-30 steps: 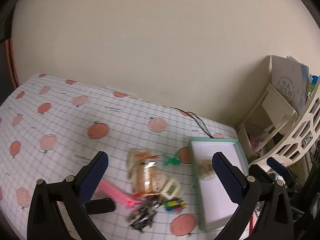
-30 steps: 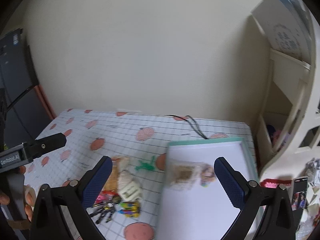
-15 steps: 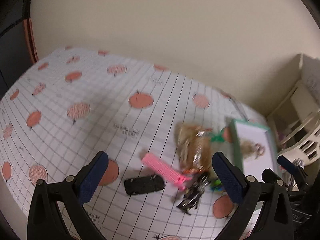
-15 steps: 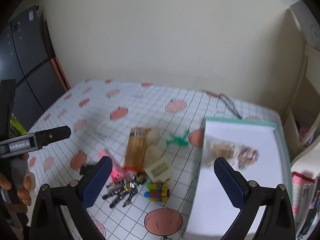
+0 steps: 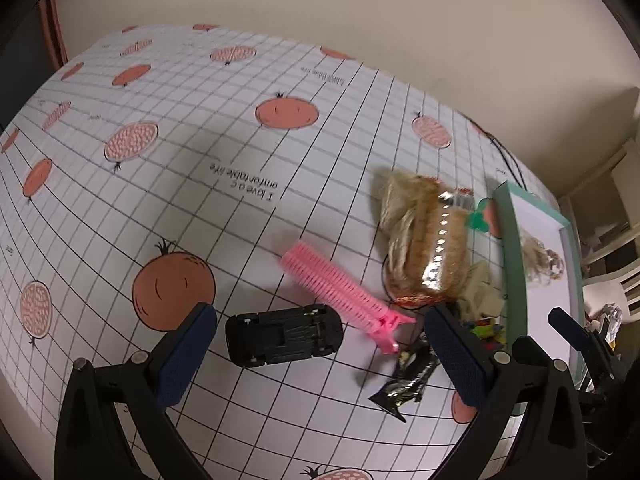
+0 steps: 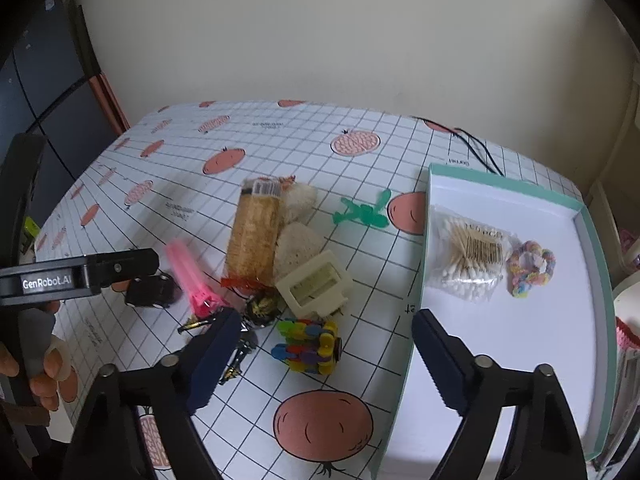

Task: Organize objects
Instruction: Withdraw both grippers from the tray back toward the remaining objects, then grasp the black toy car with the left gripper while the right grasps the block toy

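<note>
Both two-finger grippers are held over a table covered by a white grid-pattern cloth printed with orange fruit (image 6: 322, 423). The left gripper (image 5: 320, 354) is seen with its blue-padded fingers spread wide apart and nothing between them, right above a small black toy car (image 5: 283, 335) lying on the cloth. The right gripper (image 6: 320, 354) is also spread wide and empty, hung over the near edge of a shallow white tray with a mint-green rim (image 6: 598, 264).

Inside that tray, a clear bag of cotton swabs (image 6: 470, 258) is laid beside a pastel multicoloured coiled hair tie (image 6: 530, 267), the two just touching.

The rest of the stuff is piled on the cloth just left of the tray. A pink ridged plastic hair clip (image 5: 342, 292) is found right beside the toy car. A long clear packet of golden biscuits (image 6: 253, 230) is set next to two pale sponge-like pieces (image 6: 298, 242), with a cream plastic square clip (image 6: 316, 284) resting against them. A small green plastic figure (image 6: 362, 212) is placed near the tray's far corner. A stack of rainbow-coloured plastic pieces (image 6: 308, 346) and some shiny black-and-gold wrappers (image 5: 408, 380) are left nearest the grippers.

A person's hand (image 6: 38, 368) is seen wrapped around the left gripper's handle in the right wrist view.
</note>
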